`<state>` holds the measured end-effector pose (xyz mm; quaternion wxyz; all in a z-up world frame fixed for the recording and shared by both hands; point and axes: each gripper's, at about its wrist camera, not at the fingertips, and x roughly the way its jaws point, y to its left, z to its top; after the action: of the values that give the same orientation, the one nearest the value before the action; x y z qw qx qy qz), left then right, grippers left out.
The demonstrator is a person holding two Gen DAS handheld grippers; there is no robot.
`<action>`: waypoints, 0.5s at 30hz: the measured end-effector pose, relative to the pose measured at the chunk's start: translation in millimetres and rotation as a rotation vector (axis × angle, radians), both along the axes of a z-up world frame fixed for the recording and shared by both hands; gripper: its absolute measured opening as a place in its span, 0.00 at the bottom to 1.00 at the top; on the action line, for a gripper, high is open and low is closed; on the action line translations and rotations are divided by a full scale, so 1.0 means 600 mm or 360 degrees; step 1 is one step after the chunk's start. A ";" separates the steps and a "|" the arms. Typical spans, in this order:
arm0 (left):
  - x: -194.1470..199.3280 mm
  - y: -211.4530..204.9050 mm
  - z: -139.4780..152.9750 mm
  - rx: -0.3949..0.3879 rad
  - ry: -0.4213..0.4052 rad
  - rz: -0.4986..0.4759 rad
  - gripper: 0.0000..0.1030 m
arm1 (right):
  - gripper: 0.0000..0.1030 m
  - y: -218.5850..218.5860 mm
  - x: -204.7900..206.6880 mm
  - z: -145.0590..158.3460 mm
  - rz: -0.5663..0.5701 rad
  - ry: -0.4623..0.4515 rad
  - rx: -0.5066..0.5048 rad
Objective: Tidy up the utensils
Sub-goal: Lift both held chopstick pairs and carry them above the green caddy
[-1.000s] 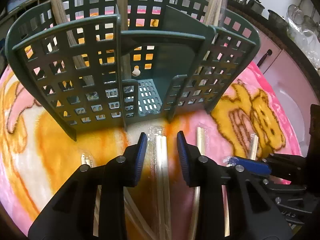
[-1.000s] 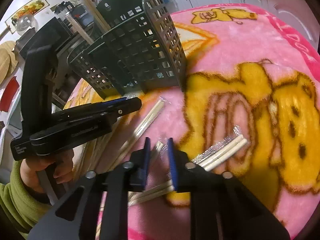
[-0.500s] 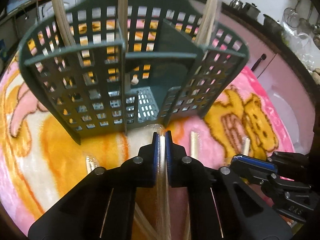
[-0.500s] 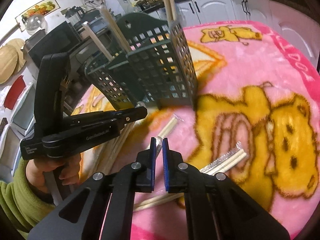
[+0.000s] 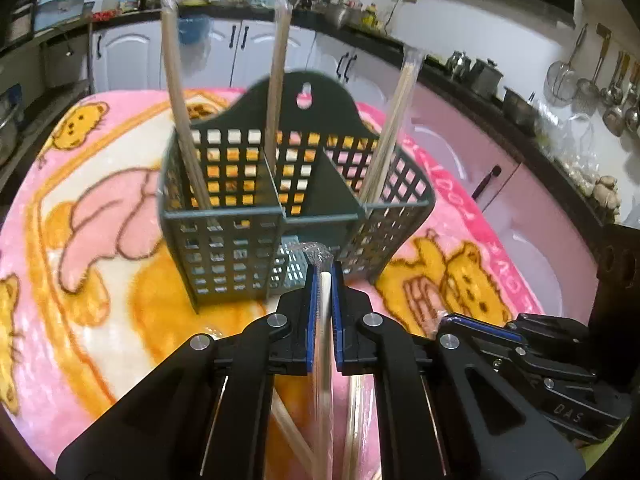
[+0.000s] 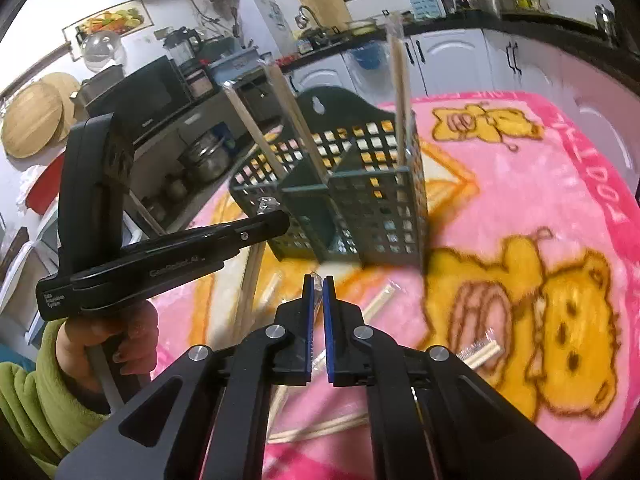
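A dark green slotted utensil basket (image 5: 224, 240) (image 6: 384, 208) stands upright on the pink blanket, and a wrapped chopstick pair (image 5: 176, 92) rises from each of its three compartments. My left gripper (image 5: 322, 269) is shut on another wrapped chopstick pair (image 5: 323, 360), lifted just in front of the basket's middle compartment. In the right wrist view that left gripper (image 6: 276, 220) is held by a hand in a green sleeve. My right gripper (image 6: 317, 285) is shut on a wrapped chopstick pair (image 6: 316, 300), raised above the blanket in front of the basket.
Several wrapped chopstick pairs lie loose on the cartoon-bear blanket (image 6: 520, 184), one pack (image 6: 480, 354) to the right, another pack (image 6: 380, 300) near the basket. My right gripper (image 5: 460, 320) sits close at the left one's right. Kitchen cabinets and counters ring the table.
Both grippers closed on wrapped chopstick pairs that lay on the blanket and lifted them. The basket now appears lower and farther off in both views.
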<state>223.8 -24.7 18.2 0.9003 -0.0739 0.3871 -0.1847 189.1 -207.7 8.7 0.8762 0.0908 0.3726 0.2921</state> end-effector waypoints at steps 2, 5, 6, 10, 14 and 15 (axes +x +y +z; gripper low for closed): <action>-0.006 0.009 0.010 -0.0010 -0.0030 0.0012 0.03 | 0.04 0.003 0.000 0.008 0.0009 -0.0024 -0.0001; -0.012 0.016 0.024 -0.0030 -0.0066 0.0029 0.03 | 0.04 0.008 -0.002 0.023 0.0029 -0.0068 0.0004; -0.014 0.021 0.030 -0.0039 -0.0081 0.0040 0.03 | 0.04 0.010 -0.003 0.029 0.0040 -0.0087 0.0006; -0.020 0.028 0.044 -0.0077 -0.0123 0.0063 0.03 | 0.03 0.011 -0.001 0.048 0.0042 -0.0136 0.0021; -0.027 0.037 0.059 -0.0096 -0.0157 0.0082 0.03 | 0.03 0.013 -0.001 0.069 0.0047 -0.0189 0.0028; -0.028 0.039 0.062 -0.0100 -0.0165 0.0086 0.03 | 0.03 0.013 -0.001 0.073 0.0051 -0.0201 0.0029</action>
<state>206.9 -1.1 55.4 0.9211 -0.1029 0.3317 -0.1759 188.7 -199.8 52.7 0.8922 0.0742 0.3152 0.3147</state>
